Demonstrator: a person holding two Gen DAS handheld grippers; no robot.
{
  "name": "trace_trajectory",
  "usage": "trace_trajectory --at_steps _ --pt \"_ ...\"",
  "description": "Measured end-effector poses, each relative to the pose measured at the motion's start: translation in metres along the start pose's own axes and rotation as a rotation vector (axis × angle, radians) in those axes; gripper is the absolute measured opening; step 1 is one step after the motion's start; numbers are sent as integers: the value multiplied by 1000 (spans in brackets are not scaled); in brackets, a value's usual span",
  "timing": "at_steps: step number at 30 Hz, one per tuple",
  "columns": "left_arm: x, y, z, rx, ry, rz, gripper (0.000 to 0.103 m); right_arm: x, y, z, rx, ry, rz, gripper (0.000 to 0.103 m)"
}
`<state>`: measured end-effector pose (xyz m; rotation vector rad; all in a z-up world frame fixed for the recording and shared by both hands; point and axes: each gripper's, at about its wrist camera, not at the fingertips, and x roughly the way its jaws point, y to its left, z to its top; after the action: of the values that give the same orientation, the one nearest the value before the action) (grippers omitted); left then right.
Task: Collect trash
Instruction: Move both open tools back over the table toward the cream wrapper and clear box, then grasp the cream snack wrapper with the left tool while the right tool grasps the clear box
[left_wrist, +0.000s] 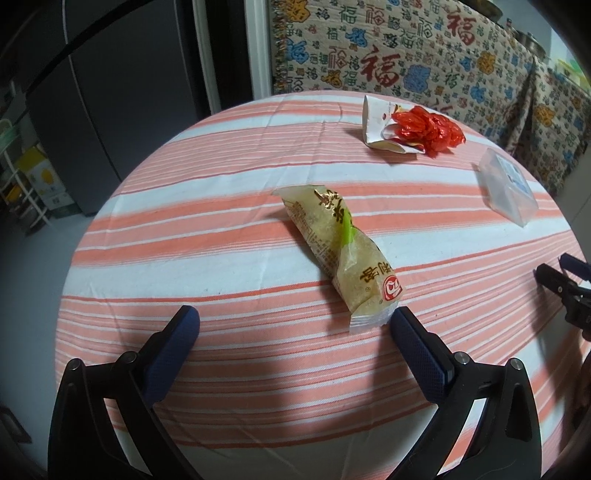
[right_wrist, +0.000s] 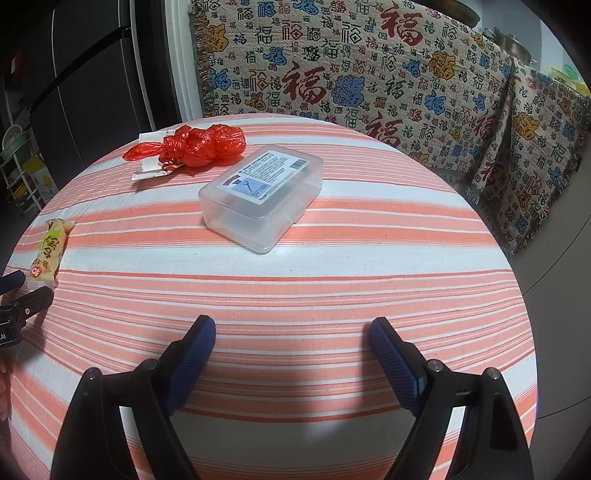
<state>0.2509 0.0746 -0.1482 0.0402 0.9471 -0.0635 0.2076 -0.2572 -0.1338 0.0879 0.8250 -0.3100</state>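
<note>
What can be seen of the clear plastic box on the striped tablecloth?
The clear plastic box is a shallow rectangular case with rounded corners, translucent, its lid closed and carrying a white and blue printed label with a barcode. It lies flat, lid up, on the striped tablecloth, turned at an angle to the stripes. Nothing touches it; the red plastic bag lies apart, farther back. Its contents cannot be made out.

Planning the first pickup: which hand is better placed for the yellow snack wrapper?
Left. Its open tongs point at the snack wrapper, one tip beside its end; the right tongs face the clear box.
</note>
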Motion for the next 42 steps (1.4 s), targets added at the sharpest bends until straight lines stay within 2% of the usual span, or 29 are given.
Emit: trace_trajectory --at_steps 6,8,10,12,15,17,21,23,24,25,28,34,37,42 --pt "-11 27 -3 -17 50 -24 102 1 -1 -1 10 3 11 89" --pt "-20 34 -3 -33 28 -112 102 0 -2 0 23 1 3 88" --pt "-28 38 -1 -56 -11 -216 102 -10 -3 5 74 -61 47 88" --pt "-28 32 2 -78 -23 -278 102 -16 1 17 107 -97 58 88" --pt "-21 15 10 -75 -29 -235 102 -5 10 45 183 -62 87 88" --pt "-14 1 19 -58 -39 -169 98 13 14 63 227 -10 47 88" --pt "0 -12 26 -20 -13 -79 75 32 14 81 279 59 27 88" --pt "2 -11 27 -33 -11 -83 58 38 13 84 274 87 13 87" --pt "3 -9 26 -35 -14 -97 39 39 12 84 269 97 3 85" --pt "3 -9 26 -32 -17 -105 24 39 9 83 267 98 13 70" --pt "1 -10 24 -19 -33 -109 22 33 0 79 252 99 36 66" --pt "-15 -25 19 0 -65 -206 21 -5 -26 59 186 66 117 66" --pt "-19 -44 15 18 -44 -261 21 -25 -43 39 151 68 145 65" --pt "-19 -79 3 107 8 -259 21 -30 -65 6 127 140 161 66"
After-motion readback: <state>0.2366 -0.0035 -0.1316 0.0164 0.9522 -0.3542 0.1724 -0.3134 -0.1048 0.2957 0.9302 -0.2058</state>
